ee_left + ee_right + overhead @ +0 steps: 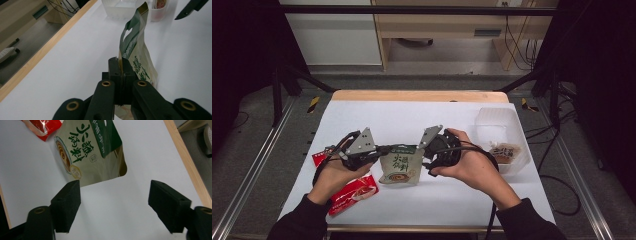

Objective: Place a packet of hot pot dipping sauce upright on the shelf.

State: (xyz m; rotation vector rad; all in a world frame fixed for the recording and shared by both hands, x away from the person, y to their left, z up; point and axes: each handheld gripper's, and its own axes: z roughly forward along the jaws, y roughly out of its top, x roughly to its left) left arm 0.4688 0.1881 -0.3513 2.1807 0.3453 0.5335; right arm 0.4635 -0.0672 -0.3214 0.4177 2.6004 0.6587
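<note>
A beige and green stand-up pouch with printed characters hangs upright at the table's middle. My left gripper is shut on its upper left edge. In the left gripper view the two jaws press together on the pouch, which rises beyond them. My right gripper hovers just right of the pouch, open. In the right gripper view its fingertips stand wide apart over bare white table, with the pouch beyond the left pad and nothing between them.
A red packet lies near the front left, and another red one sits behind my left hand. A clear plastic container at the right holds a brown packet. The table's wooden far edge borders the white sheet.
</note>
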